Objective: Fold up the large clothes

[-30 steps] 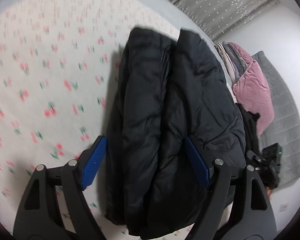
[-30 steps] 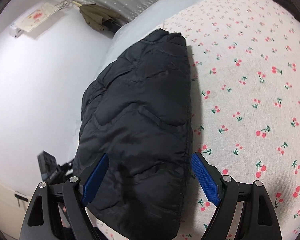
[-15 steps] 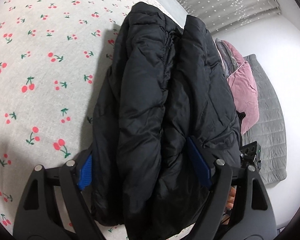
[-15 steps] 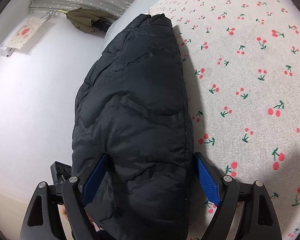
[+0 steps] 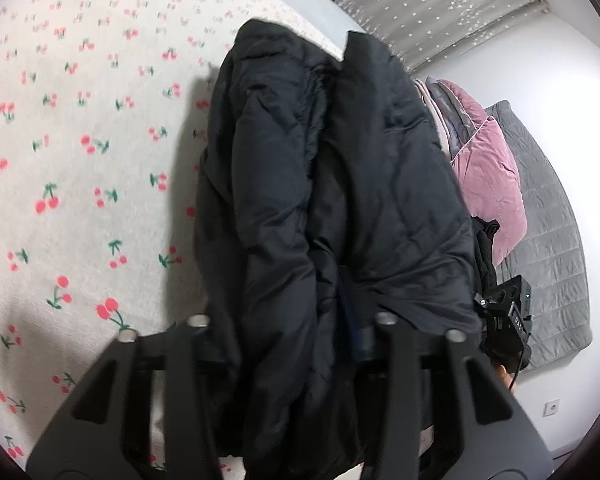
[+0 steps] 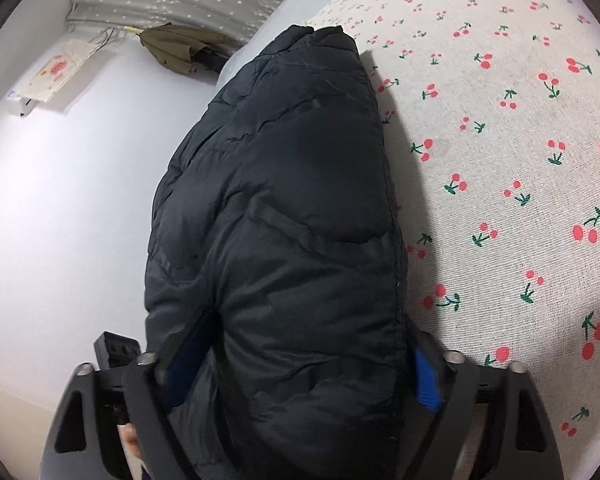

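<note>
Jaws of your left gripper (image 5: 288,344) pinch the folded black puffer jacket (image 5: 332,200); your right gripper (image 6: 300,372) clamps its other end (image 6: 284,220).

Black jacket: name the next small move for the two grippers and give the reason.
Probably lift both ends together a little. The left gripper and the right gripper are each shut on one end of the folded black jacket, which lies on the cherry sheet.
</note>
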A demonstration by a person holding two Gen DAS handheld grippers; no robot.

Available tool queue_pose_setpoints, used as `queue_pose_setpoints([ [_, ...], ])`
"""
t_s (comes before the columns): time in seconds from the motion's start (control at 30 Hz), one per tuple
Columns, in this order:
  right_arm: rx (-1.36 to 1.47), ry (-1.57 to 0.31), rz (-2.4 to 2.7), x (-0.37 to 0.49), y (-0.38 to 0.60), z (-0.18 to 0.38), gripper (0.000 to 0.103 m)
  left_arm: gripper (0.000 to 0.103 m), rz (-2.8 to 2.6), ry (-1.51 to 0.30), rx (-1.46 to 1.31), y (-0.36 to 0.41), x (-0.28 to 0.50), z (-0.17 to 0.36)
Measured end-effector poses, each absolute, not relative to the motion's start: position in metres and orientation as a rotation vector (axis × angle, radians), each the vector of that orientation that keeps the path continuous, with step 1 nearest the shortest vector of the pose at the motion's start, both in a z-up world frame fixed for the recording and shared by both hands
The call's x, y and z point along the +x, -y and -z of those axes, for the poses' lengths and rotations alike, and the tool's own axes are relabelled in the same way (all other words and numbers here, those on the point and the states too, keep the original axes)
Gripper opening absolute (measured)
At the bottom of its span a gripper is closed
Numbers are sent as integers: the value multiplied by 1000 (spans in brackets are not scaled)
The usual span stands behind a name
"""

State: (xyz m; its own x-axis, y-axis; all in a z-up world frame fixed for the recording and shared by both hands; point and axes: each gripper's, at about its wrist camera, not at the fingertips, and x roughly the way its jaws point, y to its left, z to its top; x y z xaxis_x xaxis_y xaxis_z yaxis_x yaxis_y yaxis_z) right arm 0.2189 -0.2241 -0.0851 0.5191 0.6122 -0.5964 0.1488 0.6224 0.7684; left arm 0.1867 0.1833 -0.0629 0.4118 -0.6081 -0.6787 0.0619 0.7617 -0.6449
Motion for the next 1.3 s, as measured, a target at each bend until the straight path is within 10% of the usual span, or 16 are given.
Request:
queue_pose_setpoints([
  [0.3,656,-919,-251,209,191,50,39,18,422,-984,-527,-176,193,36],
  [0.6,375,-787,-249,221,111,9,28,15,330,-854,-424,-222,223,-8],
  [0.93,356,-568,-397,315,-63,-37,26,15,178,-661,-162,-357,323,-100],
  [1.13,444,-796,-491,387,-168,45,28,25,-62,-868,-154,-445,371,0],
  [1.3,484,-895,-521,388,-209,90,50,51,-77,-882,-374,-485,367,47],
])
